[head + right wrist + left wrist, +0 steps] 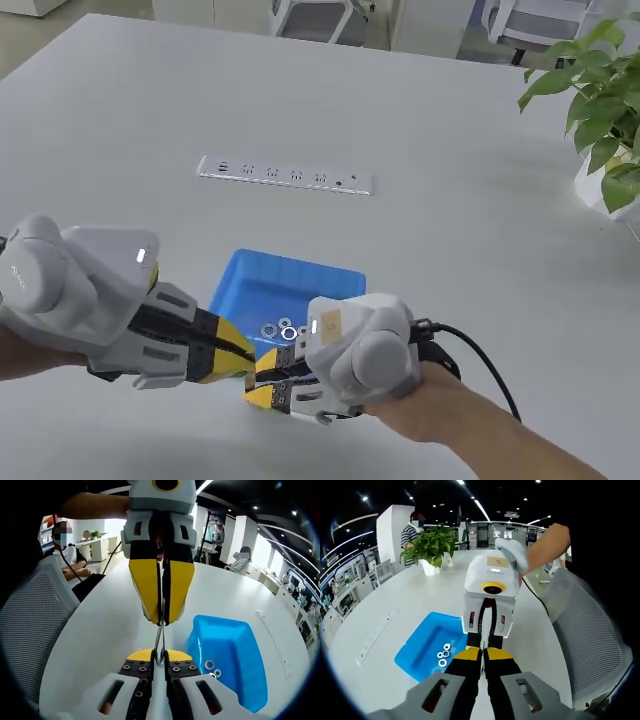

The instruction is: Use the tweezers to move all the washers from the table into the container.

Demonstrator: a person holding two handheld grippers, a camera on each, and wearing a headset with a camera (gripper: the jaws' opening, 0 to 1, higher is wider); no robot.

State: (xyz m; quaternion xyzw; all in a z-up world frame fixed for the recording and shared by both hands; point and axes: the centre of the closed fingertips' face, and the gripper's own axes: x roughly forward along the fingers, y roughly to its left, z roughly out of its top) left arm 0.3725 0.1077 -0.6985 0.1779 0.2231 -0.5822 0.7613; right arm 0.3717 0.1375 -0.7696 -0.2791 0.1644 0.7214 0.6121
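Tweezers (160, 637) pinched by left tongs (161, 621) and right tongs (159, 656) beside blue container (235, 640).

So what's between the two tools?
The tweezers: in the right gripper view they run from the left tool to the right tool, both shut on them.

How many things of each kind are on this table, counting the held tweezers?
washers: 4, all in the container
container: 1
tweezers: 1
power strip: 1
plant: 1
Total: 8
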